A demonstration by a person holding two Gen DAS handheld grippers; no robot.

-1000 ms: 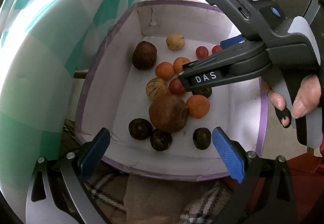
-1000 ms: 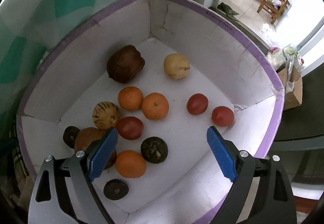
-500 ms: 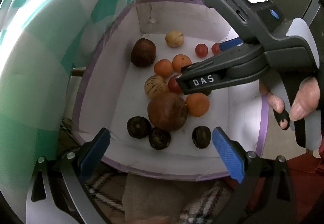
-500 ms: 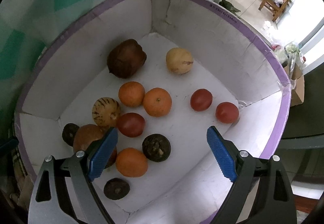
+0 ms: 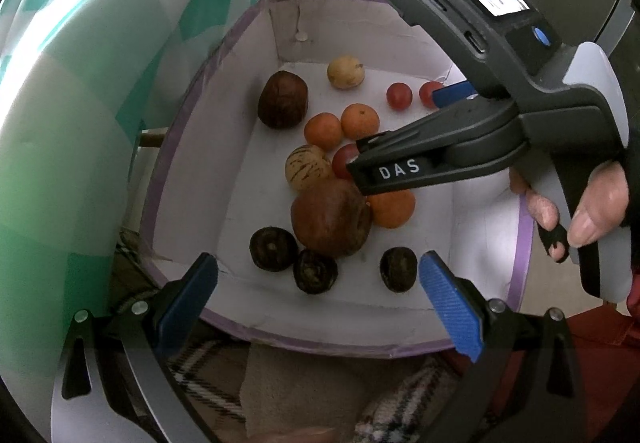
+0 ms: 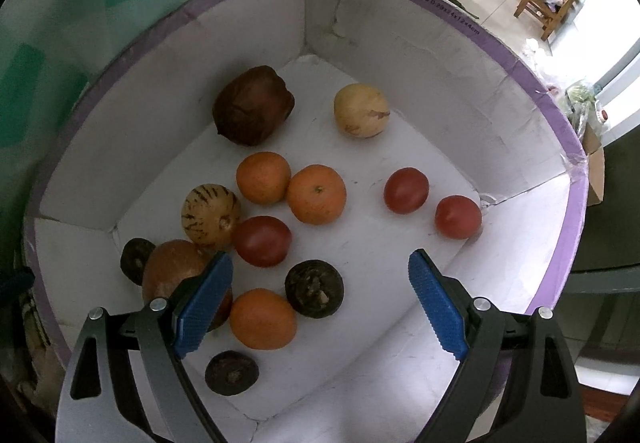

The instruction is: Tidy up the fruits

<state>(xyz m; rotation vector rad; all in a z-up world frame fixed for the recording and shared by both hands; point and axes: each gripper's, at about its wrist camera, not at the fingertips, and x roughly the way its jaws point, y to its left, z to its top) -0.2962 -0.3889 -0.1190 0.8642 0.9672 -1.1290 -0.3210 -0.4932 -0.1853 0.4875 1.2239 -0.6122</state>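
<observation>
A white cardboard box with a purple rim [image 6: 560,131] holds loose fruit. On its floor lie a big brown fruit [image 6: 254,105], a pale yellow one [image 6: 362,111], two oranges [image 6: 316,194], a striped melon [image 6: 211,216], three red tomatoes [image 6: 406,190], a third orange [image 6: 263,319] and dark round fruits [image 6: 314,289]. My right gripper [image 6: 320,307] hangs open over the box's near half, above the third orange, with nothing held. My left gripper [image 5: 320,299] stands open over the box's near wall [image 5: 320,327], also with nothing held.
A green-and-white checked cushion [image 5: 80,103] presses against the box's left side. A plaid cloth [image 5: 208,387] lies under the near edge. A hand [image 5: 592,203] grips the right tool at the right. Beyond the box are a tiled floor and a wooden stool [image 6: 548,7].
The fruit sits slightly higher in the right wrist view, so the right gripper has shifted a little over the box. The left gripper has stayed put. Both remain open.
</observation>
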